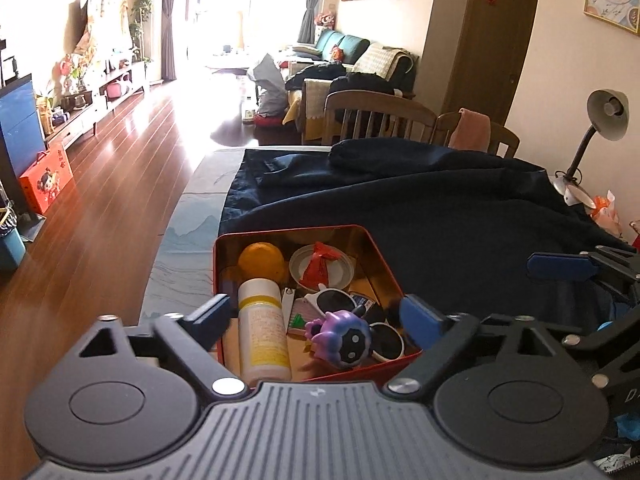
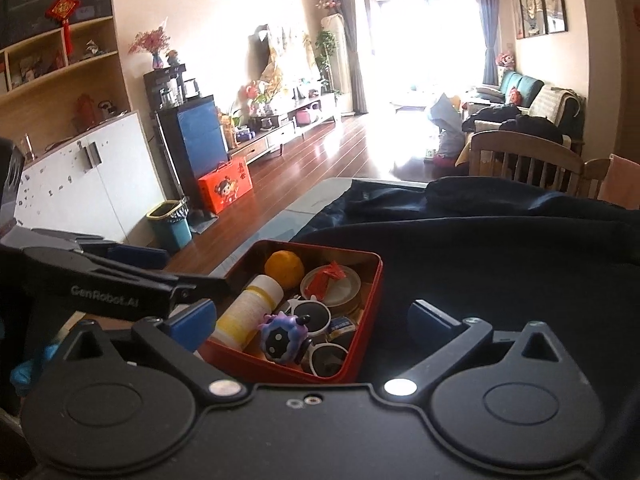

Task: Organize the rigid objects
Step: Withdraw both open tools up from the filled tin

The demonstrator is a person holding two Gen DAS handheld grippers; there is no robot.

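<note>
A red tin box [image 1: 384,258] [image 2: 372,280] sits on a dark blue cloth on the table. It holds a white and yellow bottle [image 1: 262,330] [image 2: 250,310], a yellow ball [image 1: 262,262] [image 2: 284,266], a white lid with a red wrapper [image 1: 320,266] [image 2: 330,278], white sunglasses [image 1: 384,340] [image 2: 316,316] and a purple toy figure [image 1: 340,336] [image 2: 282,336]. My left gripper [image 1: 316,320] is open and empty, its fingers spread over the box's near end. My right gripper [image 2: 314,320] is open and empty, just in front of the box.
The dark blue cloth [image 1: 440,208] [image 2: 500,248] covers most of the table. A desk lamp [image 1: 600,120] stands at the right edge. Wooden chairs [image 1: 380,118] [image 2: 524,160] stand behind the table. The wooden floor [image 1: 100,200] drops off to the left.
</note>
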